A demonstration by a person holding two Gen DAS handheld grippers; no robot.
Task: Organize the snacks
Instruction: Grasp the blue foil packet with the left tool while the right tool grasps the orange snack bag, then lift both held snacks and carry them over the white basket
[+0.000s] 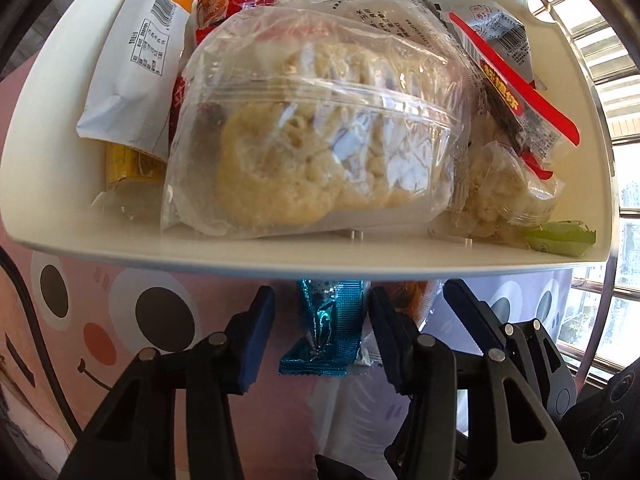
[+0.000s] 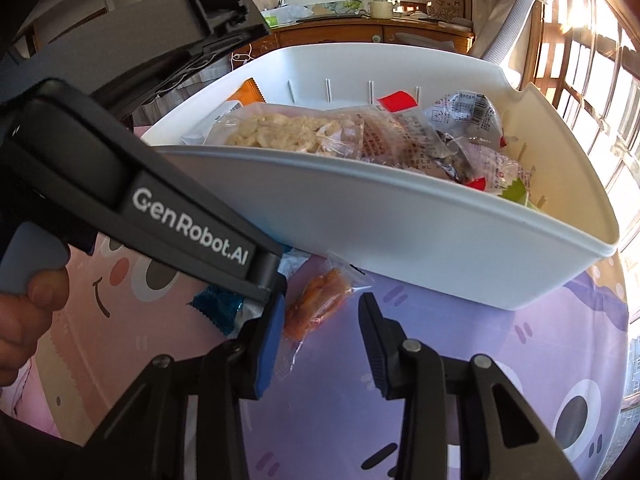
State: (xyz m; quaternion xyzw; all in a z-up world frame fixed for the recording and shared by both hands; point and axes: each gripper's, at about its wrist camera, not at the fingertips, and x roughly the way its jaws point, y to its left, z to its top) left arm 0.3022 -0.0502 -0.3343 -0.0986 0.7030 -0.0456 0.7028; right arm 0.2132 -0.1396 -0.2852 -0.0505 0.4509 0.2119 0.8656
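Hidden or cut off: the white bin's (image 1: 280, 258) near wall covered the upper end of the blue foil packet (image 1: 326, 332) in the left wrist view. The snacks under the large clear bag of pale biscuits (image 1: 312, 140) were only partly readable.

Left gripper (image 1: 322, 336): jaws narrowed around the blue foil packet, which lay on the cartoon tablecloth (image 1: 120, 320) just outside the bin. Whether the pads pressed on it could not be told.

Right gripper (image 2: 322, 332): jaws fairly narrow, 1 clear pouch of orange snacks (image 2: 316, 304) partly between them on the cloth, right fingertip apart from it, the other contact unclear.

Right view only: a hand (image 2: 24, 320) on the left gripper's handle. Left view only: contents from above.

Count: 1 bin, 2 loose packets outside, 2 grippers.
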